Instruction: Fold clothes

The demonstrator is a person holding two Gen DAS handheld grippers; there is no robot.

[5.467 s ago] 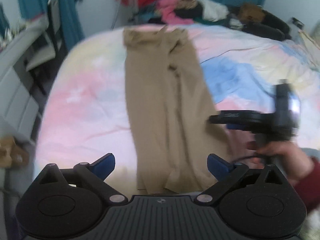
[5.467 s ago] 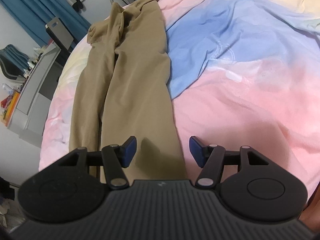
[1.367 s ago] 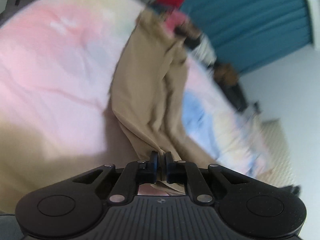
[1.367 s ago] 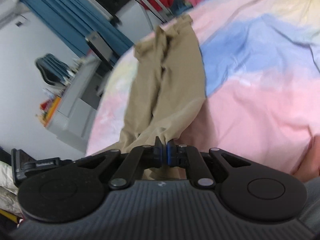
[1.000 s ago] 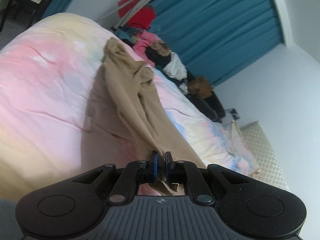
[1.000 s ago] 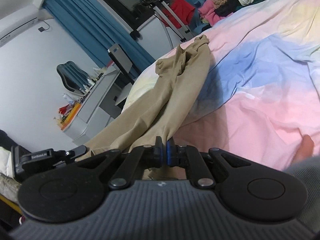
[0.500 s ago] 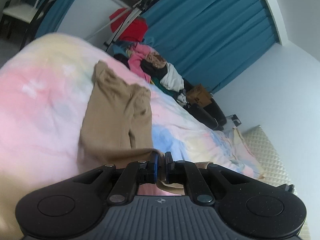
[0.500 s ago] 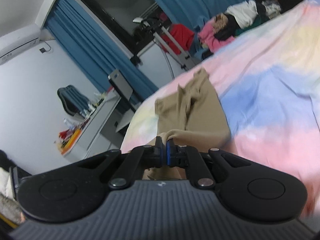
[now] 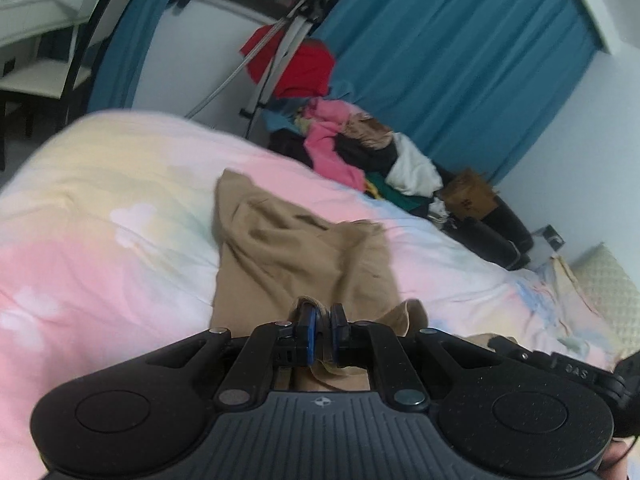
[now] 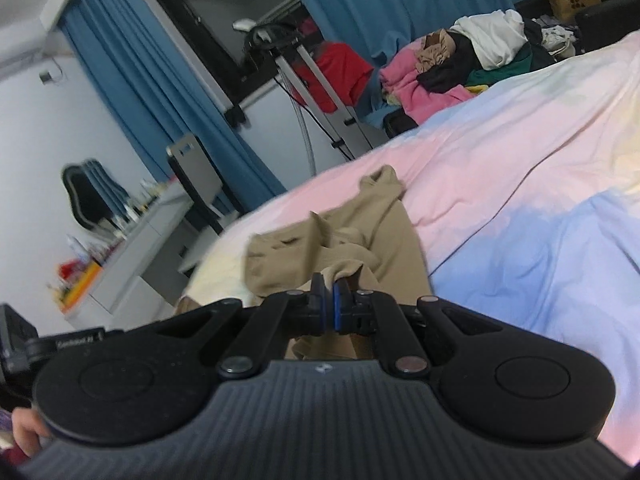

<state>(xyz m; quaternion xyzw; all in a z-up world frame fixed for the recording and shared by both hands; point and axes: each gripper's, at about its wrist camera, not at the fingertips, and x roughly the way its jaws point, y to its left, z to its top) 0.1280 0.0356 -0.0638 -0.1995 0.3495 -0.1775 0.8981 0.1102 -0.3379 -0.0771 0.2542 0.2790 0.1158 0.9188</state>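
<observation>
Two grippers were in view, the left gripper (image 9: 320,330) and the right gripper (image 10: 328,308), each clamped on one pair of tan trousers (image 9: 296,256). One bed (image 9: 100,216) lay beneath. At 1 o'clock sat one heap of clothes (image 9: 360,152). One tripod (image 9: 276,52) stood at 12 o'clock, one chair (image 10: 196,176) at 10.

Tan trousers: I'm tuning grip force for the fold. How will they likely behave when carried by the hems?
The tan trousers probably act floppy: fabric bunches and wrinkles near the waist and drapes from the left gripper and right gripper. They seem thin and light, since closed jaws pinching small bits of cloth hold them. Unheld parts will likely sag and drag over the bedspread.
</observation>
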